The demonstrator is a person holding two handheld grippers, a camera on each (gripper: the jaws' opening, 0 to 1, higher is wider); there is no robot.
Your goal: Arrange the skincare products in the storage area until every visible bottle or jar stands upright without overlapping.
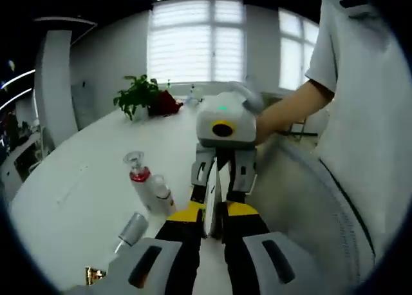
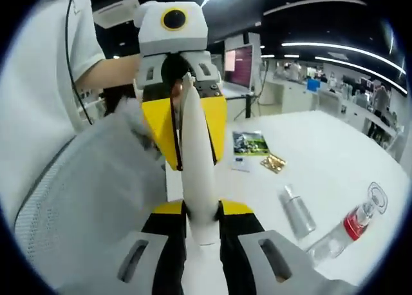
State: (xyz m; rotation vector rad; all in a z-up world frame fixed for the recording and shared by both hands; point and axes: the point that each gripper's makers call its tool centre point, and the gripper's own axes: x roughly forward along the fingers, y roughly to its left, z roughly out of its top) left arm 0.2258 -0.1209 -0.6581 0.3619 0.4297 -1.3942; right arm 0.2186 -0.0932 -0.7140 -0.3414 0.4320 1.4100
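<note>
Holding a long white plastic tube point(image 2: 196, 179) clamped between both my right fingers point(image 2: 201, 227) and left fingers point(image 1: 212, 221), I must next stand it upright beside the red-collared clear bottle point(image 1: 149, 189) lying on the white tabletop point(image 1: 84, 179).

Beyond the fingers, blinded windows point(image 1: 196, 40) glow behind a potted plant point(image 1: 138, 95) on the white table point(image 1: 90, 160); ceiling strip lights point(image 2: 341, 47) cross the office.
</note>
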